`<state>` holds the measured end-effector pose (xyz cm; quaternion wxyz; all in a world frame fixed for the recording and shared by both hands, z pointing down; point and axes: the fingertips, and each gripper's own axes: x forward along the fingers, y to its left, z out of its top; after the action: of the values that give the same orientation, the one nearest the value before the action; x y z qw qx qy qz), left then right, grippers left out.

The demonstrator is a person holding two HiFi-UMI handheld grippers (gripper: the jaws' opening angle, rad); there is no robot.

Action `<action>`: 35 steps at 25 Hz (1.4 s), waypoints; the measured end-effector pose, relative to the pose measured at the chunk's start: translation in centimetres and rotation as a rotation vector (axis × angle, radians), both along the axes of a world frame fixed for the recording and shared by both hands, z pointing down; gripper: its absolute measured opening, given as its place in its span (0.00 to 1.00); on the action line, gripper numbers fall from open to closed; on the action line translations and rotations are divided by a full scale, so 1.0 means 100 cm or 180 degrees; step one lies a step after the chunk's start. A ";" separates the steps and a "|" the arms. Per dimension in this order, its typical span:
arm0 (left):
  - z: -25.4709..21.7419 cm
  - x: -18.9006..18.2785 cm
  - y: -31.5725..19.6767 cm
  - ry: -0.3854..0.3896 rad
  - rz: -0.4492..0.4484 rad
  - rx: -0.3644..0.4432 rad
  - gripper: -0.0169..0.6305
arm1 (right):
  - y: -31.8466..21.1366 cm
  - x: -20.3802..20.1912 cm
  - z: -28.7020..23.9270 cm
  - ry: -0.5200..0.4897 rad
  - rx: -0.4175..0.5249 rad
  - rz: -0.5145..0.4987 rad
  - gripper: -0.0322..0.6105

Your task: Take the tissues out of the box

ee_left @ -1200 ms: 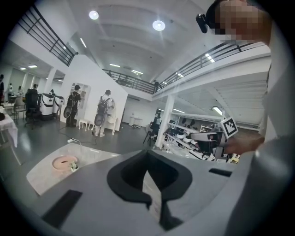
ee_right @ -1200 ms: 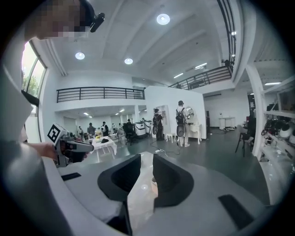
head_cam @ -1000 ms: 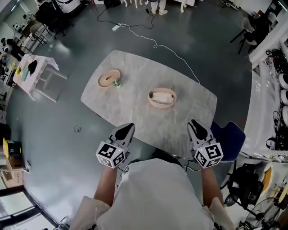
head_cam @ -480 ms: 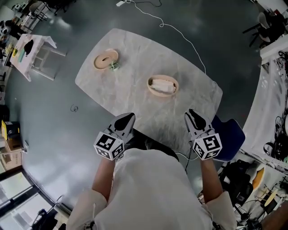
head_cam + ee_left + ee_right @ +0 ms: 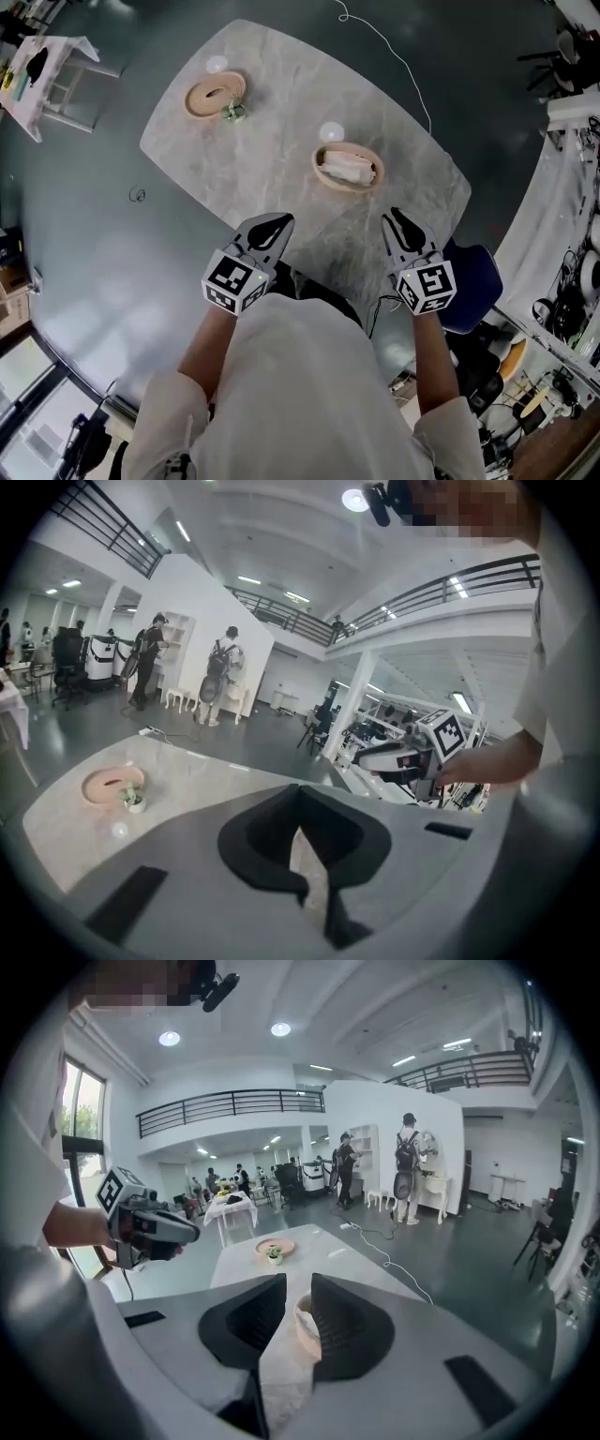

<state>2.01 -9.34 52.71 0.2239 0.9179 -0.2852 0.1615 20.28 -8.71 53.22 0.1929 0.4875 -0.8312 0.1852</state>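
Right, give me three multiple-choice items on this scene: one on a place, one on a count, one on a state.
1. Where does the small plant stand?
A. beside the wooden disc
B. on a shelf
C. in a drawer

2. How many round wooden things lie on the table?
A. one
B. two
C. four

3. Where are the tissues?
A. in the round box
B. in a heap on the floor
C. spread flat over the table

Answers:
1 A, the plant sits at the disc's edge.
2 B, only the disc and the box show.
3 A, white tissue fills the box, and the right gripper, fingers slightly apart, holds nothing.
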 end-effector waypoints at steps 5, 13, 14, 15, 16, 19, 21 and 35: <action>0.026 0.003 -0.022 -0.0025 0.0099 -0.0117 0.04 | -0.036 -0.016 0.050 0.0073 -0.0236 -0.0158 0.21; 0.057 -0.006 -0.044 -0.0041 0.0128 -0.0336 0.04 | -0.075 -0.026 0.138 0.0526 -0.0686 -0.0499 0.21; 0.060 -0.007 -0.047 -0.0048 0.0138 -0.0346 0.04 | -0.079 -0.028 0.149 0.0574 -0.0746 -0.0566 0.21; 0.063 -0.006 -0.048 -0.0053 0.0146 -0.0360 0.04 | -0.081 -0.029 0.161 0.0618 -0.0818 -0.0645 0.21; 0.066 -0.006 -0.050 -0.0054 0.0151 -0.0373 0.04 | -0.082 -0.030 0.172 0.0663 -0.0896 -0.0734 0.21; 0.073 -0.006 -0.056 -0.0039 0.0165 -0.0403 0.04 | -0.087 -0.038 0.205 0.0867 -0.1085 -0.1035 0.21; 0.075 -0.007 -0.058 -0.0026 0.0170 -0.0427 0.04 | -0.088 -0.044 0.225 0.1041 -0.1178 -0.1248 0.21; 0.102 -0.032 -0.056 -0.0071 0.0018 -0.0623 0.04 | -0.096 -0.060 0.304 0.1724 -0.1607 -0.2083 0.21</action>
<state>-1.20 -14.92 62.87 0.3088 0.8906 -0.2679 0.1994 14.32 -18.27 83.65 0.5621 0.1696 -0.7899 0.1771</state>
